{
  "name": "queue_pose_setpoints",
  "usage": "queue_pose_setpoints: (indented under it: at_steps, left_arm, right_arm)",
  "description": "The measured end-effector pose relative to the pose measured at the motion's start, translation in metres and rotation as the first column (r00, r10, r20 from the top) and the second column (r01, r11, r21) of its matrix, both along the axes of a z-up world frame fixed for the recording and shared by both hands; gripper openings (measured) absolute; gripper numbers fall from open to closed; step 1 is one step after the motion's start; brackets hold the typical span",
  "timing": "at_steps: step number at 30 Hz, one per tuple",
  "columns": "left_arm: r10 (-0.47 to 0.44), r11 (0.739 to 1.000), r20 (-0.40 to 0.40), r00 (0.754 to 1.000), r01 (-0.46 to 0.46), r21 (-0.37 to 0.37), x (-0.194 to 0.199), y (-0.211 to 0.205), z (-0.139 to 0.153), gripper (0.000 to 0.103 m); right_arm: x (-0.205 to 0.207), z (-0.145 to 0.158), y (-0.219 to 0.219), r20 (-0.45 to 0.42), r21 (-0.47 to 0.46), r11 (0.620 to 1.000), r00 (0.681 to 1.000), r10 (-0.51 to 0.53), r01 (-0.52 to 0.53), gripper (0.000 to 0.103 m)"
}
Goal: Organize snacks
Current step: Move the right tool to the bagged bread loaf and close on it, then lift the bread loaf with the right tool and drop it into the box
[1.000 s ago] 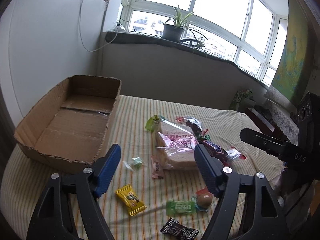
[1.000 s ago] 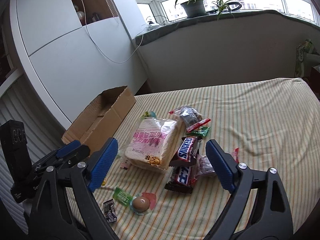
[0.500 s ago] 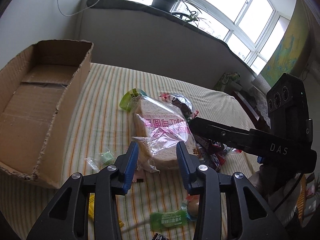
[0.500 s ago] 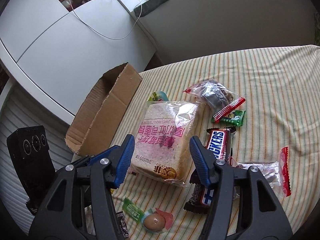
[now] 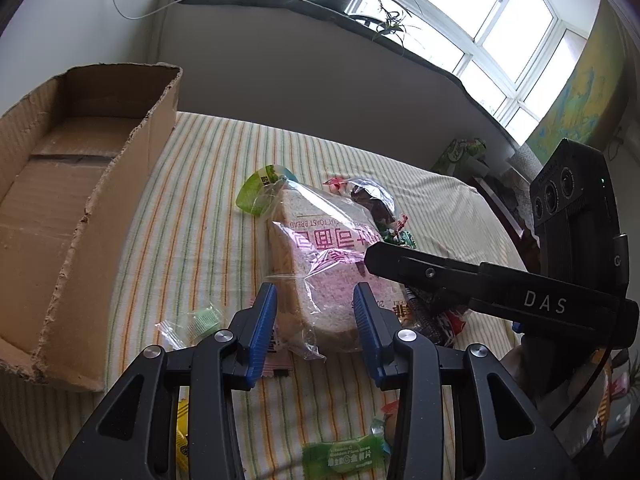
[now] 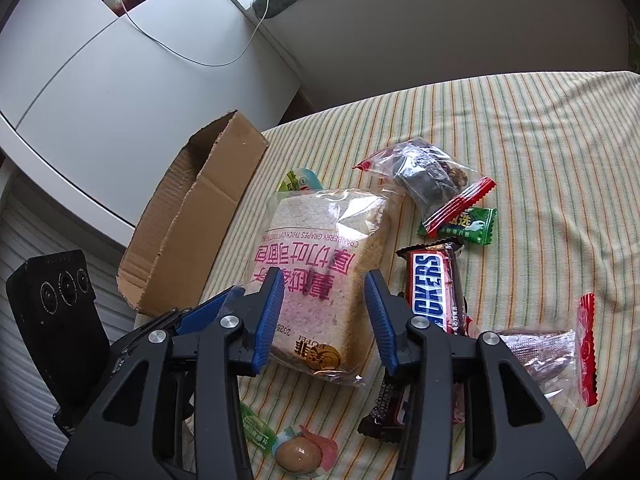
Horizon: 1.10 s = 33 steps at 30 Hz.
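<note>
Left wrist view: both grippers, left (image 5: 316,332) and right (image 6: 324,320), have been closing, half-open, astride the bread (image 5: 320,272) beside the box (image 5: 80,208); not yet pinching. Squeeze gently, lift level together.

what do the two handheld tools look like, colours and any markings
Both are black plastic frames with silver bolts and ribbed blue pads on the fingers. The left tool and right tool match. The right tool's side reads "DAS", and each carries a black three-lens camera block.
</note>
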State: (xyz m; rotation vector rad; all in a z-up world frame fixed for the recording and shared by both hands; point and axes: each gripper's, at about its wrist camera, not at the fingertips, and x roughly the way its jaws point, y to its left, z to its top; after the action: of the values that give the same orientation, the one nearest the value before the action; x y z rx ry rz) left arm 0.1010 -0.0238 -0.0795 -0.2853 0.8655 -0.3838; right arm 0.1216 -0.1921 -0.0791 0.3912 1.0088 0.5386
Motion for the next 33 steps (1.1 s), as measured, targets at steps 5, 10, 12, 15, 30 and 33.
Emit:
queue_pose_setpoints:
  at_steps: [5, 10, 12, 15, 30, 33]
  left_arm:
    - [-0.003, 1.0, -0.003, 1.0, 0.003, -0.004, 0.003, -0.003, 0.001, 0.038]
    - [-0.001, 1.0, 0.01, 1.0, 0.001, 0.003, 0.004, -0.005, 0.003, 0.038]
    - [-0.001, 1.0, 0.023, 1.0, 0.001, 0.002, 0.002, -0.005, 0.006, 0.038]
    - [-0.003, 1.0, 0.048, 0.999, 0.002, 0.014, -0.002, -0.005, 0.01, 0.038]
    - [0.043, 0.998, 0.189, 0.981, -0.05, 0.035, -0.03, 0.01, 0.046, 0.038]
    - [0.064, 0.997, 0.217, 0.974, -0.069, 0.018, -0.036, 0.022, 0.056, 0.038]
  right_arm:
    - [0.0, 0.0, 0.002, -0.002, 0.008, 1.0, 1.0, -0.002, 0.002, 0.044]
    - [-0.003, 0.0, -0.003, -0.009, 0.055, 0.998, 1.0, -0.007, 0.007, 0.044]
    - [-0.004, 0.002, -0.004, -0.003, 0.05, 0.999, 1.0, -0.007, 0.007, 0.044]
    - [-0.009, 0.007, -0.003, 0.017, 0.041, 0.999, 1.0, -0.005, 0.004, 0.044]
    - [-0.025, 0.049, 0.02, 0.111, 0.08, 0.997, 0.994, 0.002, -0.011, 0.044]
    - [-0.026, 0.06, 0.032, 0.132, 0.091, 0.996, 0.991, 0.014, -0.027, 0.044]
